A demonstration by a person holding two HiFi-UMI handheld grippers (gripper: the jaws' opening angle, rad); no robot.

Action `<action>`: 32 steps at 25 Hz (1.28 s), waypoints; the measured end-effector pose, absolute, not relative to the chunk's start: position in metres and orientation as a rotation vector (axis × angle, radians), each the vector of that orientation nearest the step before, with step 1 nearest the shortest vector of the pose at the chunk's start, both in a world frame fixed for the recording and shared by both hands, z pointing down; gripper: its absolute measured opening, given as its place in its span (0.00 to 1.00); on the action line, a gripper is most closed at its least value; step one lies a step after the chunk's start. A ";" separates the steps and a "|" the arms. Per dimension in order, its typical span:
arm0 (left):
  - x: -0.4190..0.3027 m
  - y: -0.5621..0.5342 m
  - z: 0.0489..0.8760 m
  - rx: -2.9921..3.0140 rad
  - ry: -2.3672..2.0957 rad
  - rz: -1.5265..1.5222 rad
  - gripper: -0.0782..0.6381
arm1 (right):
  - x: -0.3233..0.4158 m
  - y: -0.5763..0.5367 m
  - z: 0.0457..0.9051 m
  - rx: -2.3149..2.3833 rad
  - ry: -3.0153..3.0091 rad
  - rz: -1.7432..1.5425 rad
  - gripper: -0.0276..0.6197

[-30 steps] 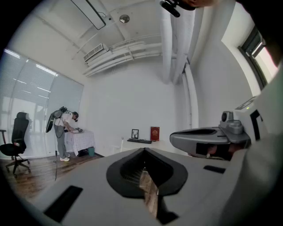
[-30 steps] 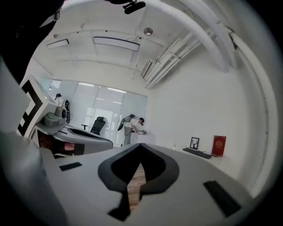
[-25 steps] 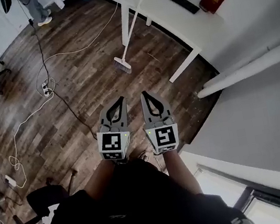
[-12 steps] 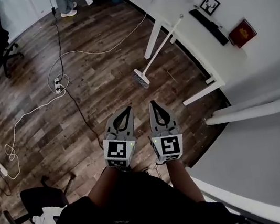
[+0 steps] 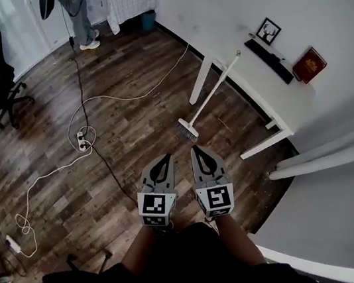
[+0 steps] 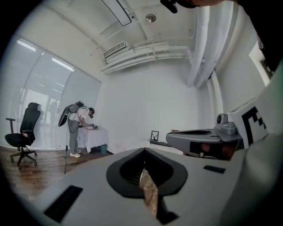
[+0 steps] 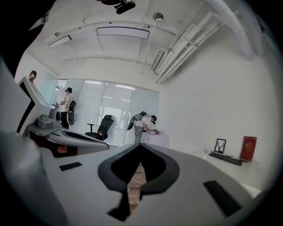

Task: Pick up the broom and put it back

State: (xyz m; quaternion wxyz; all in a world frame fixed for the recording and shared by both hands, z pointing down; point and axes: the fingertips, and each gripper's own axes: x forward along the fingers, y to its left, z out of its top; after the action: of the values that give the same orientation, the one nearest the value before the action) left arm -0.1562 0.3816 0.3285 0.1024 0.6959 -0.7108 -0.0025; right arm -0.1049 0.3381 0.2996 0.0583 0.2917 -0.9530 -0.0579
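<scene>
The broom (image 5: 212, 91) stands ahead of me, its bristles on the wood floor (image 5: 126, 119) and its handle tip leaning on the edge of the white desk (image 5: 270, 98). I hold the left gripper (image 5: 164, 159) and right gripper (image 5: 196, 149) side by side, near the bristles but not touching them. Both have their jaws pressed together on nothing. A keyboard (image 5: 270, 61), a framed picture (image 5: 268, 30) and a red book (image 5: 309, 64) are on the desk.

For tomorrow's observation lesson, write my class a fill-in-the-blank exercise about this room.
The long white-handled broom leans against the white rectangular ____.
Its bristle head rests on the dark wooden ____.
The left hand-held gripper and right hand-held gripper both hold ____.
Missing words: table, floor, nothing.
</scene>
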 end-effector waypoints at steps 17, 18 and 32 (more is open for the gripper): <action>-0.186 0.221 0.354 2.106 -2.027 0.114 0.11 | -0.148 0.165 0.349 0.924 -2.835 -0.008 0.08; -0.190 0.206 0.355 2.099 -2.028 0.136 0.11 | -0.149 0.149 0.349 0.932 -2.837 0.002 0.08; -0.163 0.041 0.404 2.097 -1.862 0.247 0.11 | -0.095 -0.018 0.391 1.138 -2.754 0.126 0.08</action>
State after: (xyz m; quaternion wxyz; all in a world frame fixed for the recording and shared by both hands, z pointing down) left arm -0.1628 0.0415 0.4040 0.1625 0.7350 -0.6526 0.0867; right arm -0.0950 -0.0178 0.3909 0.0794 0.3803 -0.9205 0.0422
